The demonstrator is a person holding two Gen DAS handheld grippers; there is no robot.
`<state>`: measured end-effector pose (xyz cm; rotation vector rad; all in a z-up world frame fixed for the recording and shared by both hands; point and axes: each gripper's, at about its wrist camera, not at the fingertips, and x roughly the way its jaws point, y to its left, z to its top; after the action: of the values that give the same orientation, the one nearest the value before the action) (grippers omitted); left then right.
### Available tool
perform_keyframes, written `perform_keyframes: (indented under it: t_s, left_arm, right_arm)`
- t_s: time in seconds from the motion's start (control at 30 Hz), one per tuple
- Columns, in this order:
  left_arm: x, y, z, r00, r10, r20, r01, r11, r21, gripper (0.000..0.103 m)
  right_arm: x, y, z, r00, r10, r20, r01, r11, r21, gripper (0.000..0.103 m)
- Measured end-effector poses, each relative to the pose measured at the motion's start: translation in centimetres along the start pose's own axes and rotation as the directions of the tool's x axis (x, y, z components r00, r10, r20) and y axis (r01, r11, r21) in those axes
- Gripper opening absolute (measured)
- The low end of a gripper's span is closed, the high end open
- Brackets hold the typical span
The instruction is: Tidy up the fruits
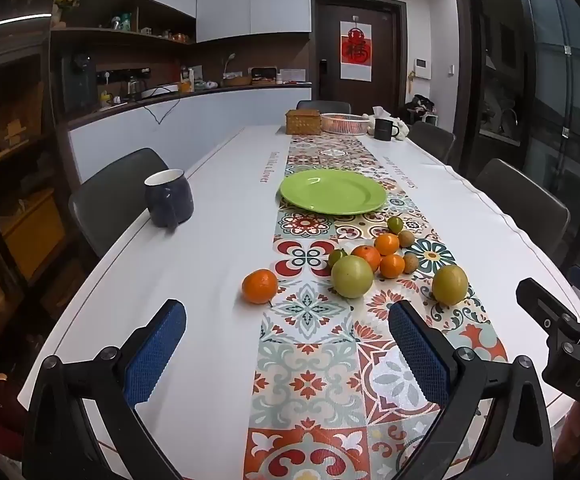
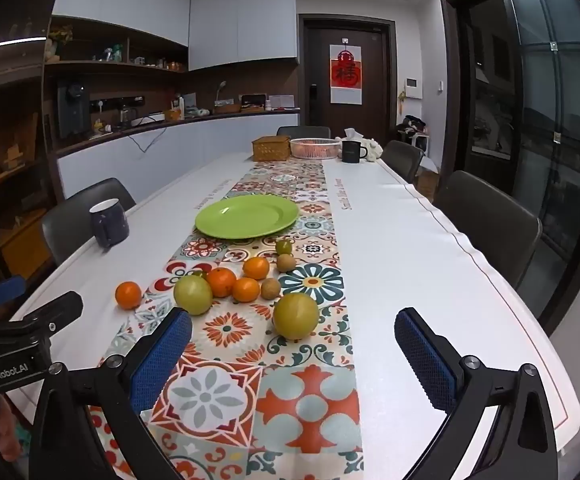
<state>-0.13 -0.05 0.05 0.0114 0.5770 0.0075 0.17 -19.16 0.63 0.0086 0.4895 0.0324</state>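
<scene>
**Both grippers wide apart above the tabletop, fruits not yet on the plate**

The left gripper (image 1: 288, 350) hangs over the near end of the white tabletop (image 1: 218, 216), its blue fingers (image 1: 154, 354) spread wide with nothing between them. The right gripper (image 2: 293, 360) is the same: released, empty, just beside the left one.

The fruits lie in a loose group on the patterned runner (image 1: 309, 380), between the grippers and the green plate (image 1: 333, 191). The plate is empty. Two big green fruits (image 1: 351, 277) are the nearest; the second one (image 2: 295, 316) lies in front of the right gripper. Behind them are small oranges (image 1: 387, 243), small green fruits and brown ones. One orange (image 1: 260, 286) lies apart to the left, at the edge of the runner. A dark mug (image 1: 168, 197) stands near the left edge of the tabletop.
</scene>
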Motion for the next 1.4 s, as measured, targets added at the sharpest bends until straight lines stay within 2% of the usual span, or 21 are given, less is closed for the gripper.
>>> perform_keyframes:
  t_s: [1.4]
  left_arm:
    - [0.02, 0.02, -0.03, 1.000, -0.002, -0.014, 0.002, 1.000, -0.012, 0.103]
  right_arm:
    - [0.00, 0.13, -0.19, 1.000, 0.002, -0.002, -0.002, 1.000, 0.000, 0.102]
